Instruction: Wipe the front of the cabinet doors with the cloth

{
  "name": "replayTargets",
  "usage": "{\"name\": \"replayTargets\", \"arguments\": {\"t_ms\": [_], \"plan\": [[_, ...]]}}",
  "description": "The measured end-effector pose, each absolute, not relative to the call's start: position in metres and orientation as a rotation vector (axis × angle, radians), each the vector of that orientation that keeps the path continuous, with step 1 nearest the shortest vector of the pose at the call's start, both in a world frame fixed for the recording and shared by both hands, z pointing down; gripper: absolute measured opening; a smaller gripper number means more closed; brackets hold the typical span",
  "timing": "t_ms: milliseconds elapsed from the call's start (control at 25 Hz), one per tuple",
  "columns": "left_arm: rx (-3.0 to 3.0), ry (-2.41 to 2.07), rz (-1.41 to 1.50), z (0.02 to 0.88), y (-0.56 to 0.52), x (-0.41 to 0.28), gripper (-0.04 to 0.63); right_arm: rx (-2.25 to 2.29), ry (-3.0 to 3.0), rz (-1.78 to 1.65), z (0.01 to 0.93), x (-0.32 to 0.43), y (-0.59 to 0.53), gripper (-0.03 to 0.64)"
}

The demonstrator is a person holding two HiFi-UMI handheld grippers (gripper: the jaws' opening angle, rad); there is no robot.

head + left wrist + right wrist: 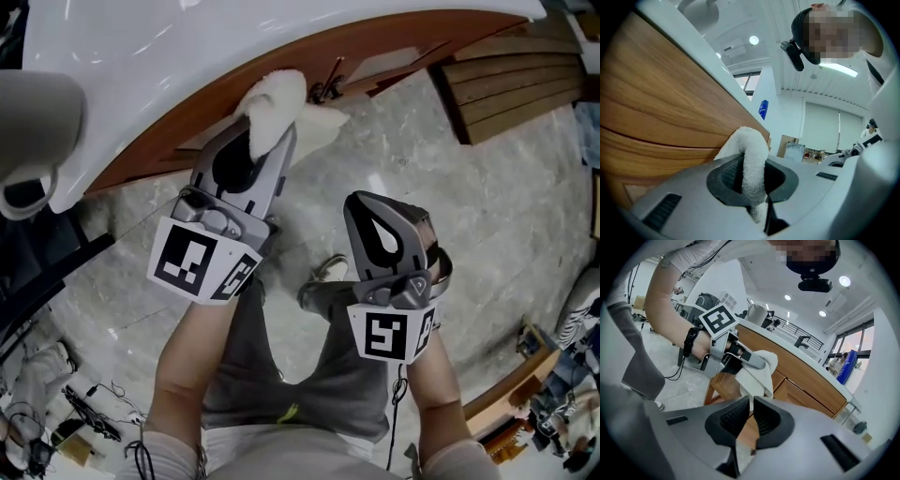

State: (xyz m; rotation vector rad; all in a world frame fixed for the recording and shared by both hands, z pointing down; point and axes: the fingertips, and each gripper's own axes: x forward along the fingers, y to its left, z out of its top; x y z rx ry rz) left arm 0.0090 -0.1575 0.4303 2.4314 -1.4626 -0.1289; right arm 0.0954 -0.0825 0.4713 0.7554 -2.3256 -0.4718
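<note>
My left gripper (267, 131) is shut on a white fluffy cloth (281, 96) and holds it against the brown wooden cabinet front (394, 37) just under the white countertop. In the left gripper view the cloth (750, 140) loops up out of the shut jaws and touches the wood (656, 117). My right gripper (375, 211) hangs lower and to the right, away from the cabinet, shut with nothing in it. The right gripper view looks past its own jaws (751, 404) at the left gripper (736, 355), the hanging cloth (759, 373) and the cabinet doors (806, 380).
A white countertop (187, 56) overhangs the cabinet. Below is a grey stone floor (487, 206) with the person's legs and a shoe (328, 270). Wooden slats (525, 89) lie at the upper right. Cables (94, 412) and clutter sit at the lower left.
</note>
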Motion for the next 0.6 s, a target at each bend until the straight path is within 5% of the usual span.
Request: {"name": "replayTargets", "arguments": {"t_ms": [600], "plan": [[2.375, -1.454, -0.115, 0.426, -0.166, 0.04, 0.058, 0.756, -2.318, -0.393, 0.46, 0.13, -0.085, 0.052]]}}
